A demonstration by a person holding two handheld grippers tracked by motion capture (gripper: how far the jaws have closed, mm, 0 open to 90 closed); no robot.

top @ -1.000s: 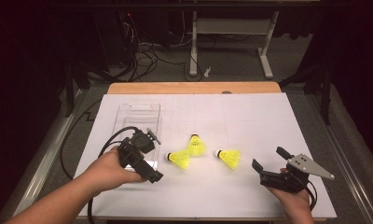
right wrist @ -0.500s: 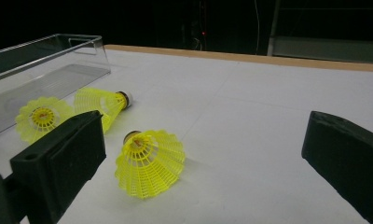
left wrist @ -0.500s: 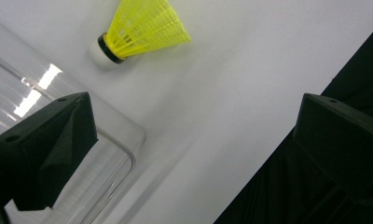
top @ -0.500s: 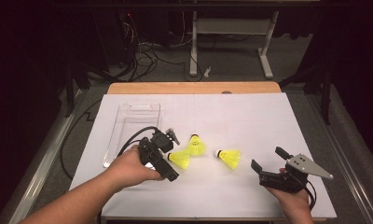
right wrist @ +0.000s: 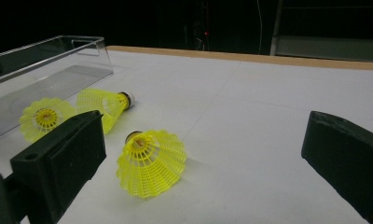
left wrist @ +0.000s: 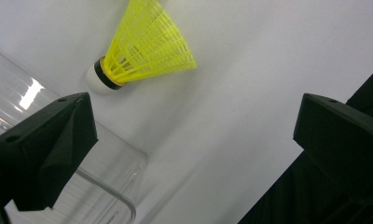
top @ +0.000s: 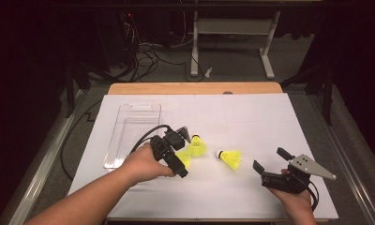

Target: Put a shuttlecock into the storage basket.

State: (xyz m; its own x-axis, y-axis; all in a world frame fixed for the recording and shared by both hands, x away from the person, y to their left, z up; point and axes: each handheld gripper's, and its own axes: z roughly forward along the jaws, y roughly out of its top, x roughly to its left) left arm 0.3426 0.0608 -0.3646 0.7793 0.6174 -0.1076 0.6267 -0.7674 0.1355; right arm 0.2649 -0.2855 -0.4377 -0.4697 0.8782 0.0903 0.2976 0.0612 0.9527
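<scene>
1. Covering most of the high view, the white bench [top: 251, 122] carries a clear tray, three yellow shuttlecocks and both claws.
2. Clear plastic tray [top: 134, 133] lies at bench left, long side running away from the person; it looks empty, nothing yellow inside it.
3. Left claw [top: 183, 151] has moved right over the last second, from beside the tray's near end to right over the shuttlecock group. Jaws stand wide apart, holding nothing.
4. Left gripper view: one shuttlecock [left wrist: 142, 49] lies on its side on the bench ahead of the open jaws, white cork pointing toward the tray corner [left wrist: 124, 186]. Not between the jaws yet.
5. Judgement: the shift reads as lining up a pick, likely to put shuttlecocks in the tray. No grasp made, so the task looks near its start.
6. Right claw [top: 274, 166] sits low at bench right, in the same spot as a second ago; jaws apart, empty.
7. Shuttlecocks in the high view: one [top: 198, 146] just beyond the left claw, one [top: 184, 159] partly under it, one [top: 230, 157] apart to the right, between the two claws.
8. Right gripper view: nearest shuttlecock [right wrist: 149, 161] shows its open skirt to the camera; the other two [right wrist: 44, 116] [right wrist: 105, 103] lie close together by the tray wall.
</scene>
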